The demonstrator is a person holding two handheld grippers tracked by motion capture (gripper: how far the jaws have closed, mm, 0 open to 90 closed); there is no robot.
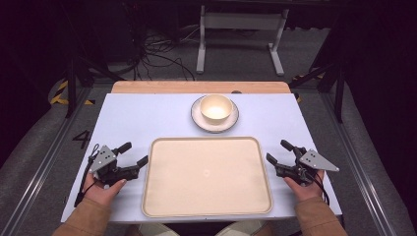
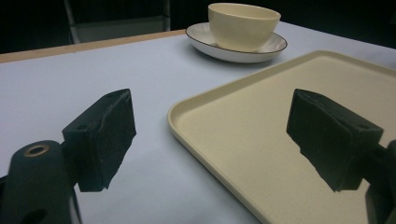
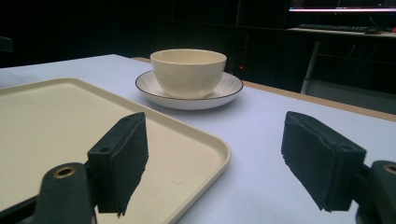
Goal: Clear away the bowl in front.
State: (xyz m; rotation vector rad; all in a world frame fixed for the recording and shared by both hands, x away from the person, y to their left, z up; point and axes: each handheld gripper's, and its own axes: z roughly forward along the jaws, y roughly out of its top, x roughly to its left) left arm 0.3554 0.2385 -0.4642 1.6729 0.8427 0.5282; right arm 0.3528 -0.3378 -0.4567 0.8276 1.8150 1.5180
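Observation:
A cream bowl (image 1: 215,107) stands on a white saucer (image 1: 196,117) at the far middle of the table. In front of it lies a large cream tray (image 1: 206,191) with nothing on it. My left gripper (image 1: 136,153) rests on the table just left of the tray, jaws open, nothing between them. My right gripper (image 1: 276,150) rests just right of the tray, also open with nothing between its jaws. In the left gripper view the gripper (image 2: 212,135) straddles the tray's rim (image 2: 187,135), with the bowl (image 2: 243,25) beyond. The right gripper view shows that gripper (image 3: 217,158) over the tray's corner (image 3: 219,154), facing the bowl (image 3: 188,70).
The table top (image 1: 147,118) is pale blue with a wooden strip (image 1: 196,87) along its far edge. Behind it are a white stand (image 1: 241,29) and cables on the floor. Metal rails run along both sides of the table.

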